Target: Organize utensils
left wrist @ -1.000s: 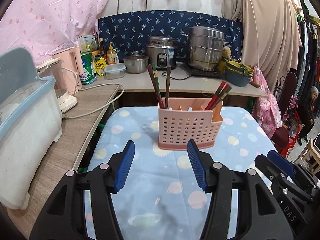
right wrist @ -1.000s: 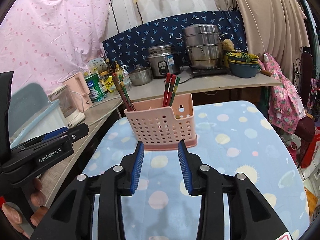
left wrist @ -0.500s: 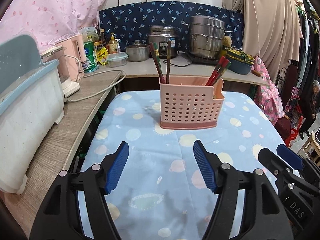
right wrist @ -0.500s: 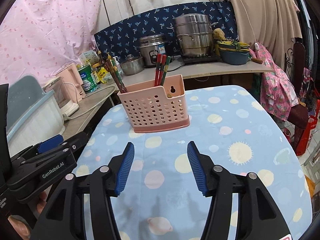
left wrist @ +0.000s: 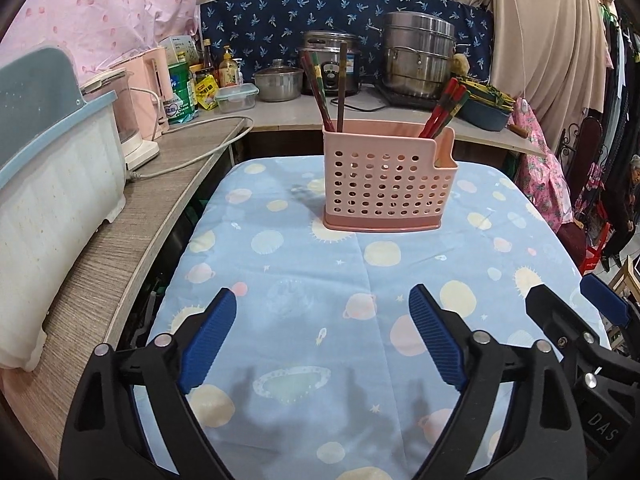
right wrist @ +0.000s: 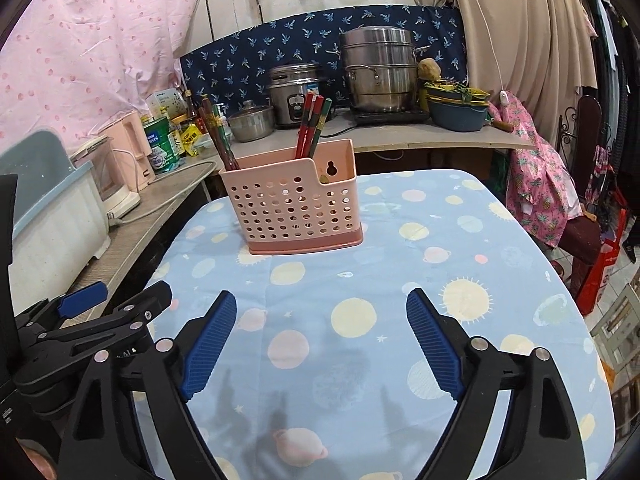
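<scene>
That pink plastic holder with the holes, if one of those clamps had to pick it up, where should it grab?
Probably the rim of the pink perforated plastic utensil holder, coming down from above at the bare stretch of its near wall, between the two chopstick bundles. The wall stands upright and thin, so open jaws could straddle it. The base is wider and sits flat on the tablecloth.

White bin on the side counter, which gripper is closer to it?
Left. The left gripper hovers beside the white bin; the right gripper sits on the left one's far side, away from it.
</scene>
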`<state>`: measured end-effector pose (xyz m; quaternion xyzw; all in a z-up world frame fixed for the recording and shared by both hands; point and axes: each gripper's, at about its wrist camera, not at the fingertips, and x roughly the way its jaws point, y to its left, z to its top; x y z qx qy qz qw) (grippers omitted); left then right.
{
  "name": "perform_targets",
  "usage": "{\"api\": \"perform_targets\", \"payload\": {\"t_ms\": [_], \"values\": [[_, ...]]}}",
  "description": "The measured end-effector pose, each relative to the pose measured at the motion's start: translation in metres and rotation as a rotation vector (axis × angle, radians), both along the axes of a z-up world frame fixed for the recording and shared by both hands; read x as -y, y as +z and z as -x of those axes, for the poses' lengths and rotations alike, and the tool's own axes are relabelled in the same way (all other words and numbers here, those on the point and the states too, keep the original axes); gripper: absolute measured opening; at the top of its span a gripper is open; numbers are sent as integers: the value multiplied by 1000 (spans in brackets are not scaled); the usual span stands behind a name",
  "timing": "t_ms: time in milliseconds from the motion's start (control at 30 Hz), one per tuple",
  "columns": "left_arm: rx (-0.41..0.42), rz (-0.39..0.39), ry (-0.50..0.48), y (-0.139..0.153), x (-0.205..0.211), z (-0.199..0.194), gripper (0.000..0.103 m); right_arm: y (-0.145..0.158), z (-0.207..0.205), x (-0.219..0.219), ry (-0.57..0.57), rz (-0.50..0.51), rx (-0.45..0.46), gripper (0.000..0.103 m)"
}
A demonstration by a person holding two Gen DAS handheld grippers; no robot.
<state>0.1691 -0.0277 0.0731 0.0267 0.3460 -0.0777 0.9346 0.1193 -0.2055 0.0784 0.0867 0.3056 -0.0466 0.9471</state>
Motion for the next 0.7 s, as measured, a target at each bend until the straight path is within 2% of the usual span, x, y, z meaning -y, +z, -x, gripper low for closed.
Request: {"api": "perform_targets", "payload": {"t_ms": [333,700], "values": [[-17,-10,12,-8,0,-2,93,-10,-3,3,-2,-7,-38,84],[-19,-16,30,-8,-2,-5,94,-14,-6,4,-24,27,-58,87]]}}
